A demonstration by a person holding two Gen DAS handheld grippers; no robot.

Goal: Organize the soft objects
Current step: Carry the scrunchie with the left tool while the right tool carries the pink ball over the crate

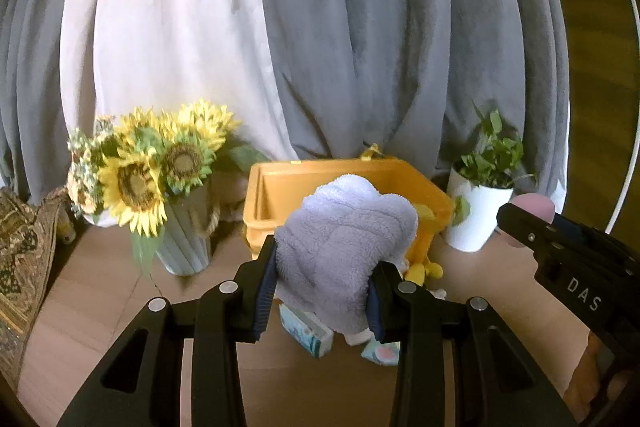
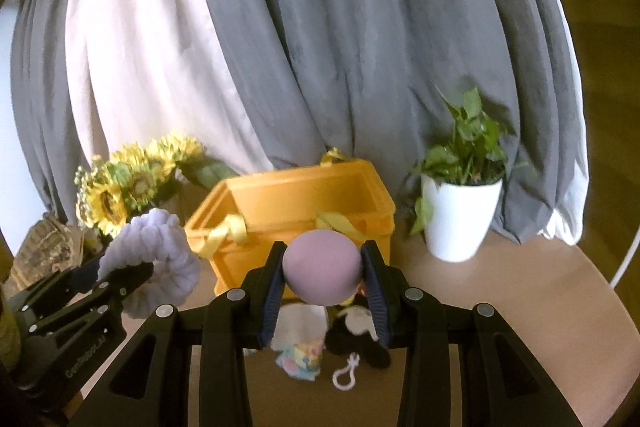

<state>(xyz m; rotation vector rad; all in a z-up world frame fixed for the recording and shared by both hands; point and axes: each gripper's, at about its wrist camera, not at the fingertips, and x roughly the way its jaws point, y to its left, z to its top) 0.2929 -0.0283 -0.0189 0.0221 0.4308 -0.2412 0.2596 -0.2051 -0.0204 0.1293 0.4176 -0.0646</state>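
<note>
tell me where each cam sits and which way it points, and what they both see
Left wrist: sits on the left gripper, looking forward along its fingers at the lavender fleece cloth it clamps, the orange bin behind; the right gripper enters at the right edge.
Right wrist: sits on the right gripper, facing the bin over the pink ball it clamps; the left gripper enters at left.
Shared: bin, cloth, ball, sunflowers, potted plant, grey curtain.
</note>
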